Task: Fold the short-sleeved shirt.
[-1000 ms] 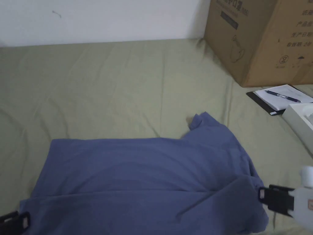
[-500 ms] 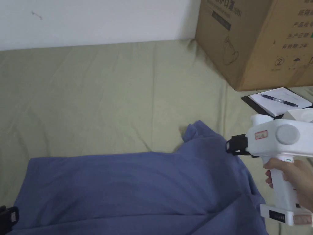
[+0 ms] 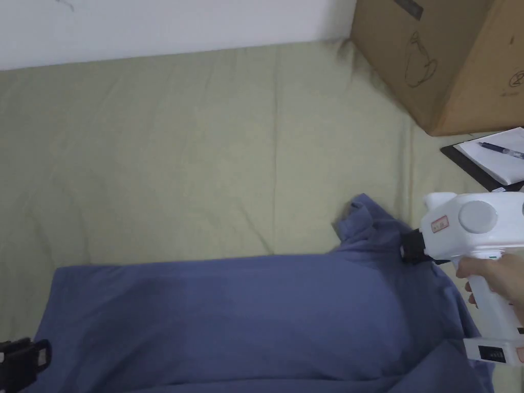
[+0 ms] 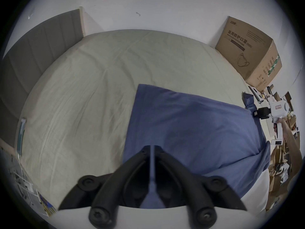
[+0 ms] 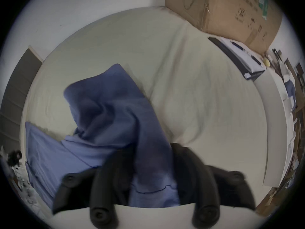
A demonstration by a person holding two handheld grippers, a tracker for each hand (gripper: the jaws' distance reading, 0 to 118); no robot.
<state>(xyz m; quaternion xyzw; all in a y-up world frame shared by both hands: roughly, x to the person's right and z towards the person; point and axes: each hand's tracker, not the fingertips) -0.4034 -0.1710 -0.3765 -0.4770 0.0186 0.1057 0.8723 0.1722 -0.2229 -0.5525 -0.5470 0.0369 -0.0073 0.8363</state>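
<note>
Olive bedsheet [image 3: 204, 153] under me; I'm carrying the shirt's [image 3: 245, 312] near edge across.
Right gripper [image 3: 407, 248], having risen, is gripping cloth; left gripper [image 4: 152, 151] is pinching its hem.

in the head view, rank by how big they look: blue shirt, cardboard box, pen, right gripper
1. blue shirt
2. cardboard box, though cut off by the frame
3. right gripper, helped by being near the camera
4. pen

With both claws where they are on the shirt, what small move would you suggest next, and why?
Probably carry the right claw a little farther across the bed, laying that side flat. Blue cloth sits between its jaws in the right gripper view, the shirt bunches up just beyond it, and the left claw pins the other end.
</note>
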